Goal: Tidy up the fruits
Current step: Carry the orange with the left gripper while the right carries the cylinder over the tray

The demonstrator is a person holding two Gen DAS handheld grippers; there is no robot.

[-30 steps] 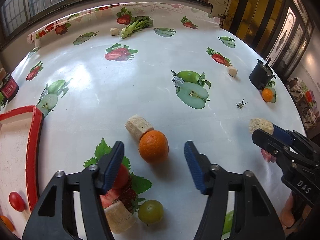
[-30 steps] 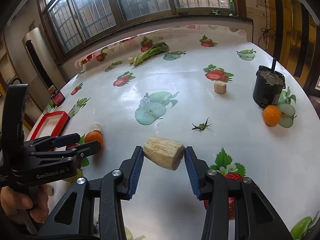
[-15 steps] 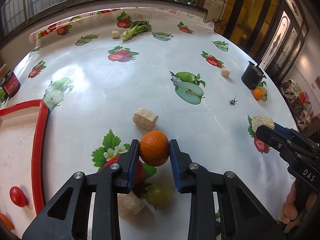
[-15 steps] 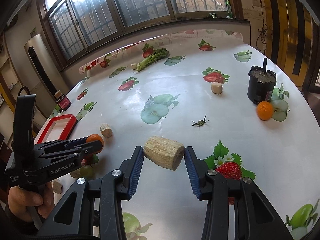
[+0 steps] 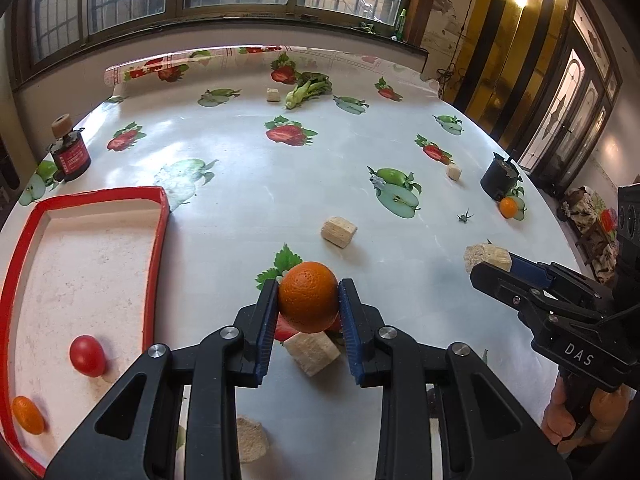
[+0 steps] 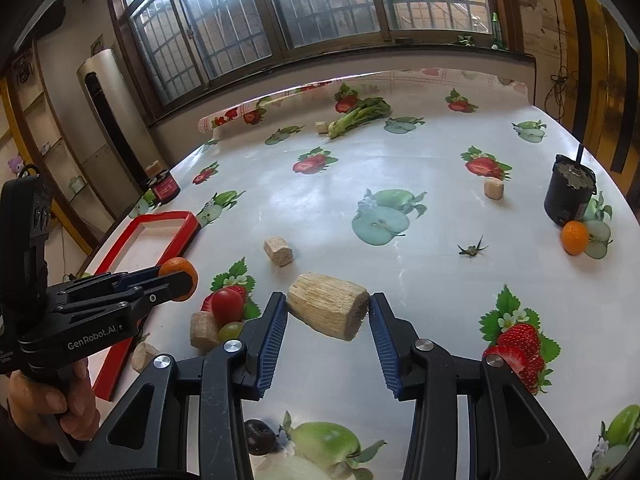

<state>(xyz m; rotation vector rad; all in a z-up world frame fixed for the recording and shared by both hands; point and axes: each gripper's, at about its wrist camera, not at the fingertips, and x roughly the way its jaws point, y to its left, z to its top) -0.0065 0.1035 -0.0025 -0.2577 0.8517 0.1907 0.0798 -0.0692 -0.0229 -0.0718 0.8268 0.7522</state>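
Observation:
My left gripper [image 5: 308, 285] is shut on an orange [image 5: 307, 298], held above the fruit-print tablecloth, right of the red-rimmed tray [image 5: 157, 240]. The tray holds a red cherry tomato [image 5: 87, 356] and a small orange fruit [image 5: 27, 420]. My right gripper [image 6: 328, 300] is shut on a beige fibrous chunk [image 6: 326, 314], lifted off the table. The right wrist view shows the left gripper [image 6: 176, 278] with the orange at the left. Below it lie a tomato [image 6: 227, 305] and a green grape [image 6: 230, 330]. A second orange [image 6: 575, 237] sits far right.
Beige chunks [image 5: 339, 232] [image 5: 312, 350] lie scattered on the table. A black pot [image 6: 568, 192] stands beside the far orange, and a red-labelled jar [image 5: 70, 156] stands past the tray. Leafy greens [image 6: 358, 116] lie at the far edge. A dark fruit [image 6: 260, 442] lies near me.
The left gripper closed on the orange, lifted it off the table and moved left towards the tray. The right gripper kept hold of the chunk and rose slightly.

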